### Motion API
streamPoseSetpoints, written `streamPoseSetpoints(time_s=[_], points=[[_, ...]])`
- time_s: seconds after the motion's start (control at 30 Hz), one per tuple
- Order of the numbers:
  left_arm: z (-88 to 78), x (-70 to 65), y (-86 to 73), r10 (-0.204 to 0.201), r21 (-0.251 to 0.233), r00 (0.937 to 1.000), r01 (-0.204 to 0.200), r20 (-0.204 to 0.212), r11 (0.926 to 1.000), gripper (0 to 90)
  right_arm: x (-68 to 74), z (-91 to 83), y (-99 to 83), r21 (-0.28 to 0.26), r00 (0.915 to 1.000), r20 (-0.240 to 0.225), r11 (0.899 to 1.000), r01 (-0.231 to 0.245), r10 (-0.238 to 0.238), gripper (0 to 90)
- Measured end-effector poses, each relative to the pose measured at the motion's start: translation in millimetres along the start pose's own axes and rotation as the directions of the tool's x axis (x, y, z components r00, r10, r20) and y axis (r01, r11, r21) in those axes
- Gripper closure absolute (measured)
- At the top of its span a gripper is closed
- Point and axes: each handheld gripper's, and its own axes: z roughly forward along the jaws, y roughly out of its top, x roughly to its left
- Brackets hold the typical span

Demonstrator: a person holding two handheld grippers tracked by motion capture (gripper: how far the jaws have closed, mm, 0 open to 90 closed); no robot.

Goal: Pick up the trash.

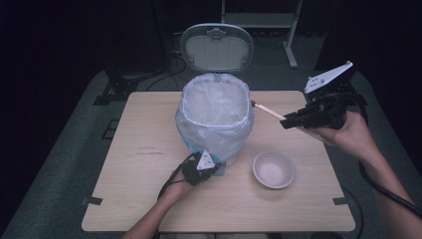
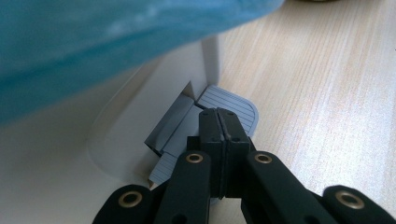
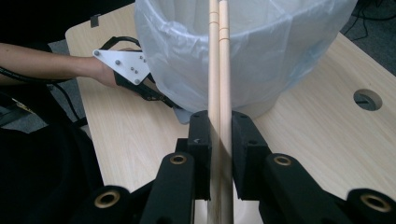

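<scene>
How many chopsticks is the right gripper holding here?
2. Both chopsticks lie side by side between the pads of the right gripper, one left, one right, their far ends pointing at the rim of the bag-lined bin. None elsewhere that I can see.

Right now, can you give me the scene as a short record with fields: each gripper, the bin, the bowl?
left gripper: shut, pressing on the bin's pedal
right gripper: shut on a pair of chopsticks, tips pointing toward the bin's rim
bin: lid up, lined with a white bag, stands on the table
bowl: white, on the table, right of the bin in the high view
</scene>
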Motion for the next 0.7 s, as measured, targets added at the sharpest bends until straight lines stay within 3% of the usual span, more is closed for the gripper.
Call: streamPoseSetpoints(time_s=[0.7], points=[[0.0,0.7,0.2,0.003,0.001,1.0,-0.003,0.003,1.0,90.0,-3.4,5.9,39.8,0.015,0.9991,-0.011,0.999,0.04,-0.04,78.6]])
